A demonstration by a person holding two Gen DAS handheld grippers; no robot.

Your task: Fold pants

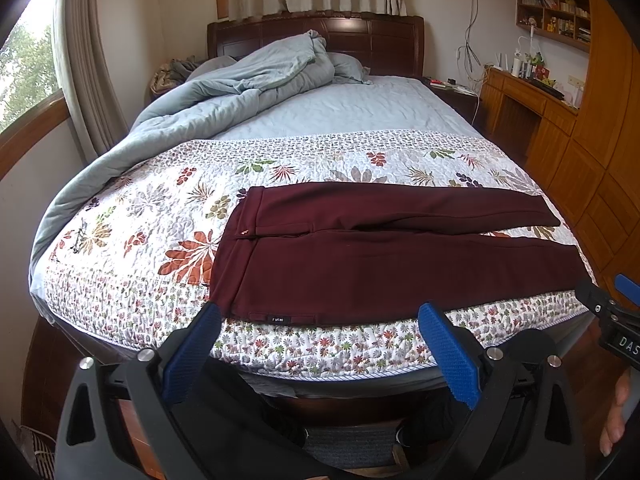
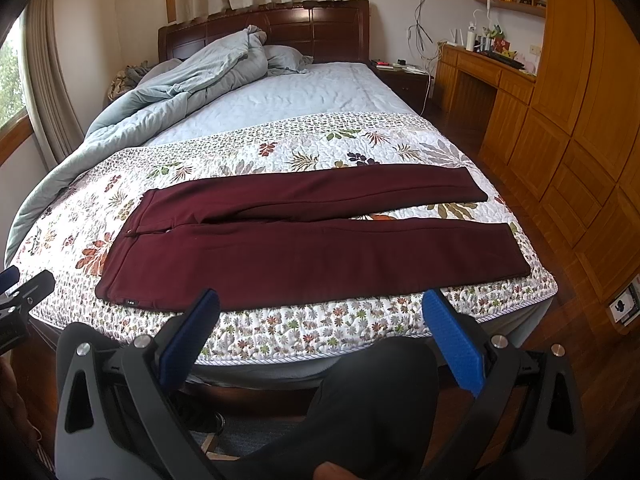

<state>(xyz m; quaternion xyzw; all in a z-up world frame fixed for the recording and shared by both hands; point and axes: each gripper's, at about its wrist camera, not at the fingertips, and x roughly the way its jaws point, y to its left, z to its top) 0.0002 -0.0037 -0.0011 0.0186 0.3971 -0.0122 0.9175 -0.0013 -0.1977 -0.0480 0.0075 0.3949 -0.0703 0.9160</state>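
Observation:
Dark maroon pants (image 1: 380, 256) lie flat across the foot of the bed on a floral quilt (image 1: 152, 208), waistband to the left, both legs stretched to the right and slightly apart. They also show in the right wrist view (image 2: 304, 248). My left gripper (image 1: 320, 320) is open and empty, held off the bed's front edge near the waistband. My right gripper (image 2: 320, 308) is open and empty, off the front edge near the middle of the legs. The right gripper also shows at the far right of the left wrist view (image 1: 608, 304).
A crumpled pale blue duvet (image 1: 224, 92) is heaped at the head and left side of the bed. A dark wooden headboard (image 1: 360, 36) stands behind it. A wooden desk and cabinets (image 2: 560, 120) line the right wall. A window (image 1: 24, 68) is at the left.

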